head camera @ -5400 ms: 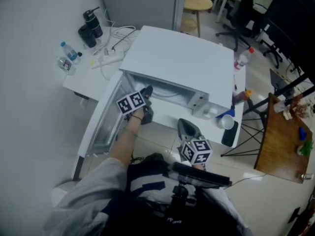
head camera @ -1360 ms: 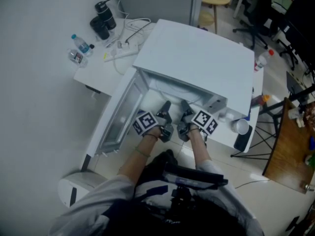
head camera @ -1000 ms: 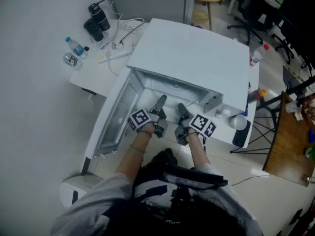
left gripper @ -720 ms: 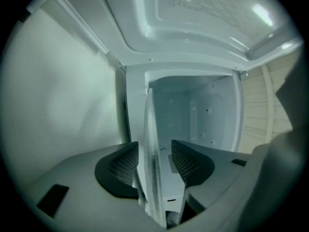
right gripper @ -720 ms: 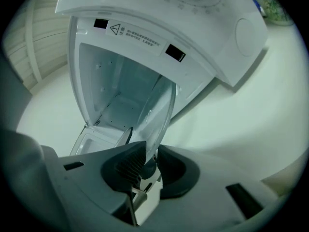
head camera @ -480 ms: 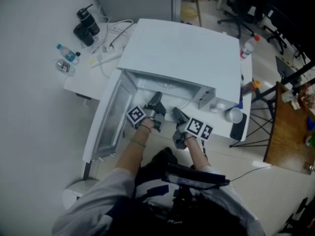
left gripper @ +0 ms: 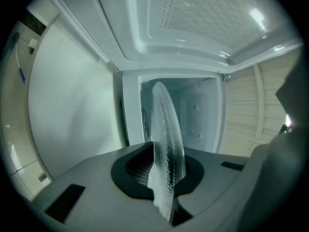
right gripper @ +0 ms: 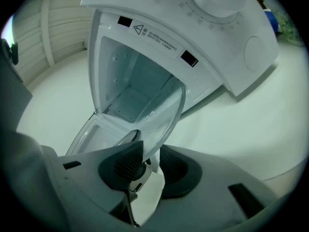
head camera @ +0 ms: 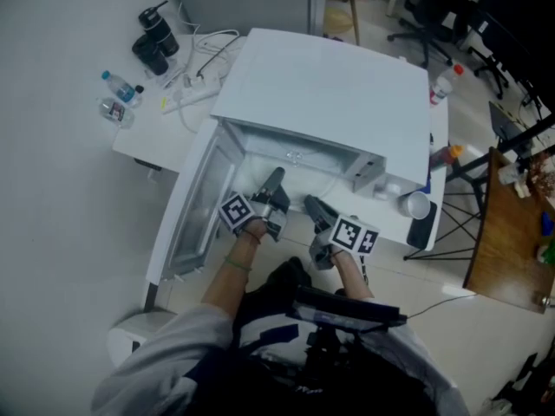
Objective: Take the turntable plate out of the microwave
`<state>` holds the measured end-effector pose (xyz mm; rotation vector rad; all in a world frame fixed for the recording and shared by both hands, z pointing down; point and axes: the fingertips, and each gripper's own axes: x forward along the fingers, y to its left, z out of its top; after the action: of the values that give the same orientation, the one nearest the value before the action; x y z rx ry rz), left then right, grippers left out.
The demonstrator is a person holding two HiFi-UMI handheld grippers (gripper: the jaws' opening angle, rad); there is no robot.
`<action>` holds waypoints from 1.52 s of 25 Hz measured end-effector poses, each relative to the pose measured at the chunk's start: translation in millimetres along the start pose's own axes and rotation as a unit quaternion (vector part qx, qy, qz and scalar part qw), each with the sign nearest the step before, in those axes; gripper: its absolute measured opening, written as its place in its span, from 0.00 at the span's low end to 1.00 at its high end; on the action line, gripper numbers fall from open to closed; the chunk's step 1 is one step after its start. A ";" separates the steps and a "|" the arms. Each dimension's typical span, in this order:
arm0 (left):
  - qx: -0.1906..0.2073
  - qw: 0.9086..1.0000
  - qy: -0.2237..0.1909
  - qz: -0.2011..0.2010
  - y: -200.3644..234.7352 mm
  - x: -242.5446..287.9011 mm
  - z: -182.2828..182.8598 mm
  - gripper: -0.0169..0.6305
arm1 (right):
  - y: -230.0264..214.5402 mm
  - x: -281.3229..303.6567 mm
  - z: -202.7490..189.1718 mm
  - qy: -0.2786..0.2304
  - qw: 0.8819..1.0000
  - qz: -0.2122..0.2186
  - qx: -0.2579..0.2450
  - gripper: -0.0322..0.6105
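1. While its rim sits clamped in the left gripper (head camera: pixel 274 180), whose jaws have just been closing, the plate (left gripper: pixel 164 144) hangs tilted at the microwave's (head camera: pixel 329 85) open mouth.
2. The right gripper's (head camera: pixel 310 204) jaws have just been opening; they stand apart with the plate's rim between them.
3. The door (head camera: pixel 195 211) is swung wide to the left.
4. The microwave stands at the desk's (head camera: pixel 147 137) front edge; bottles (head camera: pixel 117 98) are at its far left corner.
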<state>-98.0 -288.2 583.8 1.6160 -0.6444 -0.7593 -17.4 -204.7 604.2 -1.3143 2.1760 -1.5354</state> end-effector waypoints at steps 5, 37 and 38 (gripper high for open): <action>-0.002 1.000 0.003 0.010 -5.1 -16.5 -8.5 0.05 | 6.6 -12.2 -12.3 0.007 1.000 0.018 -0.001 0.23; 0.017 0.991 -0.127 -0.024 -73.2 -128.5 -92.5 0.05 | 46.3 -130.5 -69.9 0.064 0.986 0.108 -0.108 0.24; 0.022 0.991 -0.129 -0.024 -75.3 -131.0 -95.5 0.05 | 47.3 -134.4 -71.3 0.065 0.986 0.112 -0.107 0.24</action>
<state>-107.4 -115.9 536.9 1.5914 -0.8122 -1.0065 -4.8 -54.3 553.3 -1.0023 2.5303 -1.3671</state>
